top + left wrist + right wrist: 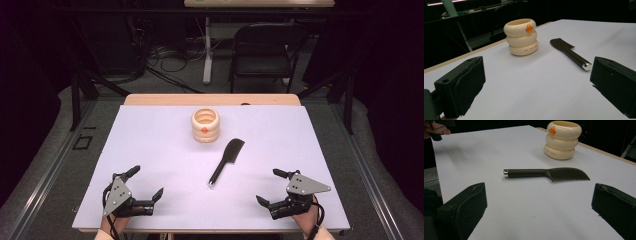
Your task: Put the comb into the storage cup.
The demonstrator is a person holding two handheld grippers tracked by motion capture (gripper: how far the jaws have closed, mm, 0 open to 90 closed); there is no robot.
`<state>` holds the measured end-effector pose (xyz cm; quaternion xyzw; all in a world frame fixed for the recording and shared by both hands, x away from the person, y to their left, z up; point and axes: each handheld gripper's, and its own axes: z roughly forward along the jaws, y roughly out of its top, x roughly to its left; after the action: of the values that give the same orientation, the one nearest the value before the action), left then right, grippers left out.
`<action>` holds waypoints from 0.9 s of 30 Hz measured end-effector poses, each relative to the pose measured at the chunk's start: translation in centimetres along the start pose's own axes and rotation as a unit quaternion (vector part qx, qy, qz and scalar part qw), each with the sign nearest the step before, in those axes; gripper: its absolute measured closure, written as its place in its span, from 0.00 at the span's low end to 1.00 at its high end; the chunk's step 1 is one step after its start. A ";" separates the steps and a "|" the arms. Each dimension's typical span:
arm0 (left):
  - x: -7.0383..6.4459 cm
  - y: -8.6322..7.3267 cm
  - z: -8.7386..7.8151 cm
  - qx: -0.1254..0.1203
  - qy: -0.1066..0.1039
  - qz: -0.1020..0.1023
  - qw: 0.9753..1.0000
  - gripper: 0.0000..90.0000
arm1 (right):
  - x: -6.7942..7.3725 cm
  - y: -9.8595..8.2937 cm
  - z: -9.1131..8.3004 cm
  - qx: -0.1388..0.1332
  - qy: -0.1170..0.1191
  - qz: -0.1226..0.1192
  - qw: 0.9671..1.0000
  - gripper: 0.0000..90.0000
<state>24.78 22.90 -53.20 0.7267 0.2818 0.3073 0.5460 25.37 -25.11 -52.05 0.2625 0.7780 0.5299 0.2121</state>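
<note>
left claw (145, 181): wide, near table (150, 145) front edge | right claw (268, 186): wide, likewise | comb (227, 159): flat between, open room around | cream holder (205, 125): upright, interior hidden

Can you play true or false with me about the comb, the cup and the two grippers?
1. The comb lies flat on the table. True.
2. The comb is inside the cup. False: it lies beside the cup, apart from it.
3. The left gripper is open. True.
4. The right gripper holds the comb. False: it is open and holds nothing.
5. The cup has an orange mark on its side. True.
6. The cup has tipped over. False: it stands upright.
</note>
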 end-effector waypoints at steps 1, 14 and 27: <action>0.0 0.0 0.0 0.000 0.000 0.000 1.000 0.00 | 0.0 0.0 0.0 0.000 0.000 0.000 1.000 0.00; 0.0 0.0 0.1 0.002 0.000 0.000 1.000 0.00 | 0.3 0.1 0.5 0.008 0.004 -0.001 1.000 0.00; 0.0 -0.1 0.1 0.005 0.000 0.000 1.000 0.00 | 0.7 0.4 1.9 0.025 0.011 -0.007 1.000 0.00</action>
<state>24.89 22.83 -53.28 0.7294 0.2836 0.3058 0.5423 26.04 -23.16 -52.35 0.2568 0.7950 0.5117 0.2006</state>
